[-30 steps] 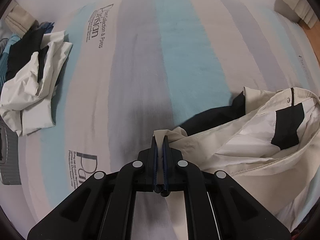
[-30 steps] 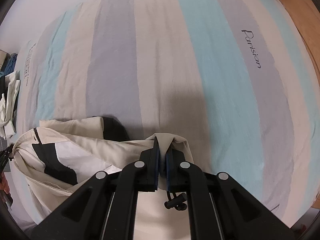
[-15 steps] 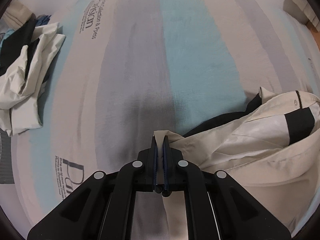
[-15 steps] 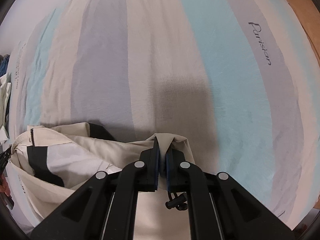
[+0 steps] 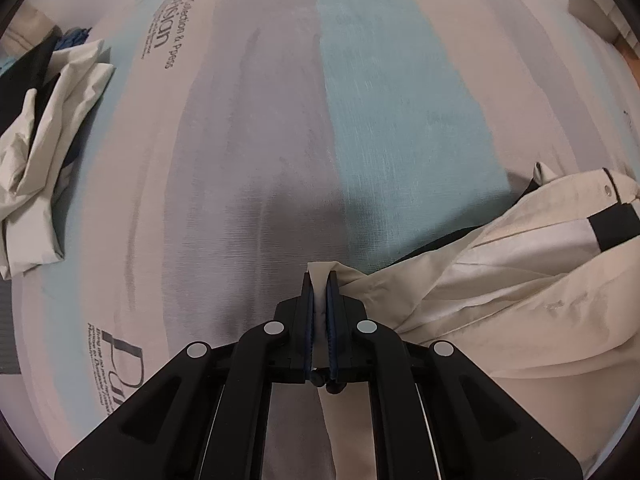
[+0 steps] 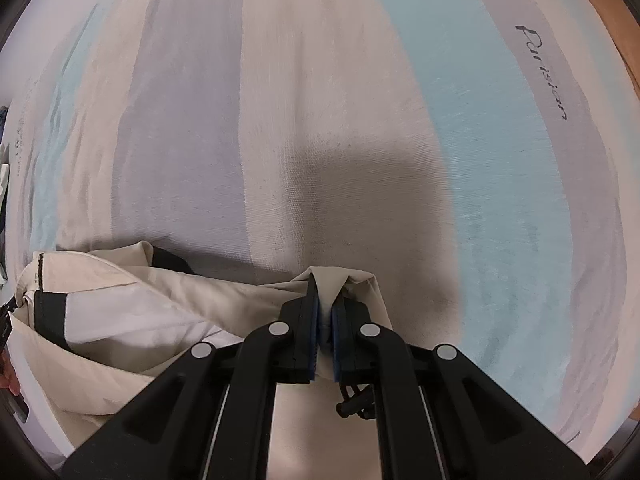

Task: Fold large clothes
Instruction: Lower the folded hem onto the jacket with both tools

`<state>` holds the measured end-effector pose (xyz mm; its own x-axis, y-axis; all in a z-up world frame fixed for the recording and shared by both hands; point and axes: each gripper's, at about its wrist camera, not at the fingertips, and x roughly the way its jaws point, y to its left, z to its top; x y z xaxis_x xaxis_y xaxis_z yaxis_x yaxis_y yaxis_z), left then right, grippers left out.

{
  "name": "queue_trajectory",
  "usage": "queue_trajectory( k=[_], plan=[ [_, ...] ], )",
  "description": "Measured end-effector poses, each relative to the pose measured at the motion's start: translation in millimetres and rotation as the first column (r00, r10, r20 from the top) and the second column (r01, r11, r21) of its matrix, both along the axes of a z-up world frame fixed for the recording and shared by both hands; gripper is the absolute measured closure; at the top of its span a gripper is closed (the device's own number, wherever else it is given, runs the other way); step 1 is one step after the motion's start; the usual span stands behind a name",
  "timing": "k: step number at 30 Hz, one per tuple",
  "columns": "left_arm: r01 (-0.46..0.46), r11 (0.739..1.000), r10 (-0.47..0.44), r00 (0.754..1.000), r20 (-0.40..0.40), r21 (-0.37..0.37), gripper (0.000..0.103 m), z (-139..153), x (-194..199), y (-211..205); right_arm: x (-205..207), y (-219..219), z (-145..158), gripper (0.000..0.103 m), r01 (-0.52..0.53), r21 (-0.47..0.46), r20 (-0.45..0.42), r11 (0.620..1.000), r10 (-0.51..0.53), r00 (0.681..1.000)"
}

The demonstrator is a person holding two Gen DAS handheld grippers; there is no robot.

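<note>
A cream jacket (image 5: 500, 300) with white lining and black panels hangs low over a striped bedsheet (image 5: 280, 140). My left gripper (image 5: 319, 280) is shut on a corner of its hem, with the cloth trailing off to the right. In the right wrist view the same cream jacket (image 6: 140, 312) spreads to the left, and my right gripper (image 6: 325, 286) is shut on another bunched corner of it. Both grippers point down at the bed, close above the sheet. The jacket's lower part is hidden under the gripper bodies.
A crumpled pile of white and dark clothes (image 5: 44, 132) lies at the left edge of the bed. Printed lettering (image 6: 544, 76) marks the sheet (image 6: 320, 120). Wooden floor (image 6: 612, 12) shows past the bed's right edge.
Both grippers have sunk toward the bed with the jacket still held; the sheet looks closer and the gripper shadows on it have grown darker and larger.
</note>
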<state>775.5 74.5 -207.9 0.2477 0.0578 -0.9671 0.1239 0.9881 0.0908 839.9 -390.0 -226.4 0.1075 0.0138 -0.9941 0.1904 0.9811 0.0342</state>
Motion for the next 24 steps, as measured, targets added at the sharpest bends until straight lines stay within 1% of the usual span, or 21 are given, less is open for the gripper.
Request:
queue_trajectory(
  k=[10,17,19,24],
  plan=[
    [0.003,1.000,-0.003,1.000,-0.009,-0.011,0.097,-16,4,2,9,7,-19,0.099,-0.008,0.001,-0.011,1.000,0.008,1.000],
    [0.010,1.000,-0.010,1.000,-0.020,0.000,0.096,-27,11,1,13,8,-28,0.099,-0.013,-0.002,-0.012,1.000,0.013,1.000],
    [0.014,1.000,-0.013,1.000,-0.026,0.012,0.093,-29,12,0,9,11,-28,0.098,-0.020,-0.010,-0.009,1.000,0.020,1.000],
    [0.019,1.000,-0.018,0.999,-0.028,0.021,0.093,-30,14,0,-4,14,-26,0.098,-0.032,-0.018,-0.009,0.999,0.032,0.999]
  ],
)
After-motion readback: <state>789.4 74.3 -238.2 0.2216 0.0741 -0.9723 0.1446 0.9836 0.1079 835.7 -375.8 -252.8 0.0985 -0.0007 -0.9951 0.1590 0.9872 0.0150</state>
